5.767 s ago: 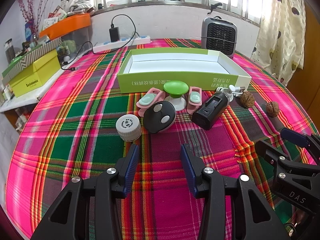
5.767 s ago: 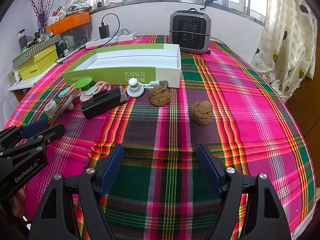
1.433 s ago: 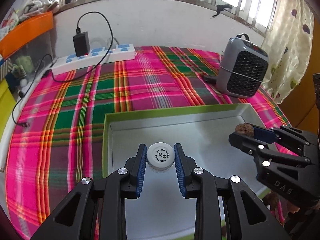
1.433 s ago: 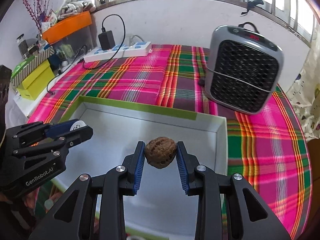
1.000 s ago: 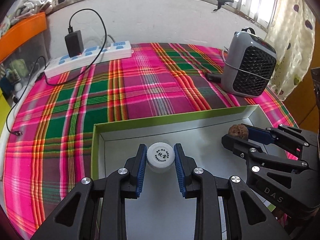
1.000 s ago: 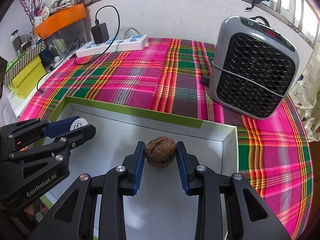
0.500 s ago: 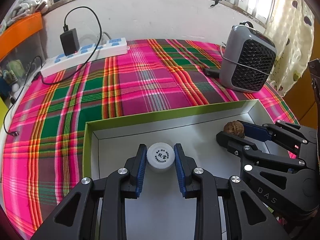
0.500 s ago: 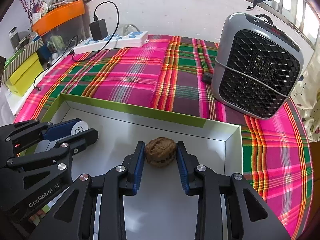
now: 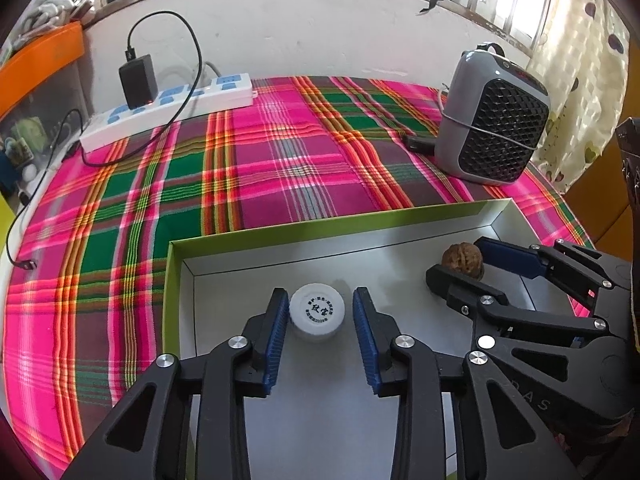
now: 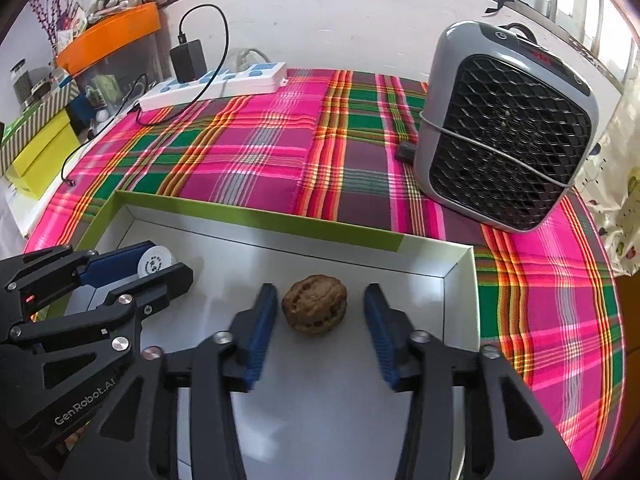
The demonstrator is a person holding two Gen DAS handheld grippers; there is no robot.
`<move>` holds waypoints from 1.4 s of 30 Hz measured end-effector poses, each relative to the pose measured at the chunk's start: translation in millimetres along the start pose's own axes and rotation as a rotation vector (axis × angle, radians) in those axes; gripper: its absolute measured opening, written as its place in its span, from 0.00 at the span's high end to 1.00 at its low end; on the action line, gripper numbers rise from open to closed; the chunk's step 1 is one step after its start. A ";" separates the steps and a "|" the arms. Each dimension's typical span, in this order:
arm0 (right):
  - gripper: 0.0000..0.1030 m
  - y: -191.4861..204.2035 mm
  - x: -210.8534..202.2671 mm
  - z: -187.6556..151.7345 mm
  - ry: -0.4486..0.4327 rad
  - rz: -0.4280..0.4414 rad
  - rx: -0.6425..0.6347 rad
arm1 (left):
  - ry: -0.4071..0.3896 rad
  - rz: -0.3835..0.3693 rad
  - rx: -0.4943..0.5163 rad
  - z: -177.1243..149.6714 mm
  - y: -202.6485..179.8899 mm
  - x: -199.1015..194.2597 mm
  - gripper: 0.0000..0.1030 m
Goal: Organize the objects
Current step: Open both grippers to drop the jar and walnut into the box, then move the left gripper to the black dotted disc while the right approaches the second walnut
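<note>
Two grippers were inside the green-rimmed box point(image 9: 320, 224), both with jaws apart. Left gripper point(image 9: 321, 312): its blue pads stood either side of the white cap point(image 9: 317, 312), a visible gap on the right side and little or none on the left; whether the left pad touched could not be told. The cap sat on the white box floor near the box's 9 o'clock end. Right gripper point(image 10: 320, 312): pads spread wide, clear gaps on both sides of the walnut point(image 10: 315, 309), which rested on the floor toward the 3 o'clock end, short of the corner. In the left wrist view the right gripper point(image 9: 460, 258) lay at 3 o'clock of the cap. On the plaid cloth point(image 9: 260, 160) beyond the box: grey heater point(image 10: 504, 128) at 1 o'clock, white power strip point(image 9: 168, 110) with black adapter at 11 o'clock.
</note>
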State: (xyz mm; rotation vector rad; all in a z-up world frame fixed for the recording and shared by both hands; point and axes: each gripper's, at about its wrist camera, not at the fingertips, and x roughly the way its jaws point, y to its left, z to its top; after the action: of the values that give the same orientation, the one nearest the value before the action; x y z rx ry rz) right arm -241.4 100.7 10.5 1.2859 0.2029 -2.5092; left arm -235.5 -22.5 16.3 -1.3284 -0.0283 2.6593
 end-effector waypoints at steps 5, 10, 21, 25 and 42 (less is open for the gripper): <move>0.52 -2.9 -6.1 -2.2 -0.007 -0.012 0.009 | -0.016 0.005 -0.006 -1.5 -0.9 -8.2 0.67; 0.51 -2.3 -16.5 -5.8 -0.024 -0.017 0.015 | -0.037 0.004 -0.008 -5.5 -2.1 -20.8 0.67; 0.51 1.0 -52.2 -20.6 -0.083 -0.022 0.033 | -0.100 -0.001 -0.025 -25.0 -2.2 -61.7 0.66; 0.51 2.4 -65.9 -29.2 -0.103 -0.025 0.040 | -0.120 0.004 -0.024 -36.7 -3.5 -76.9 0.66; 0.51 2.1 -114.3 -86.0 -0.160 -0.031 0.089 | -0.142 -0.011 -0.097 -99.1 14.2 -116.1 0.66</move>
State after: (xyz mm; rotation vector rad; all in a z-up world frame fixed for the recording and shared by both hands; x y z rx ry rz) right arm -112.3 145.7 52.7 1.1141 0.0752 -2.6595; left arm -90.3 -60.8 47.2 -1.1593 -0.1837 2.7700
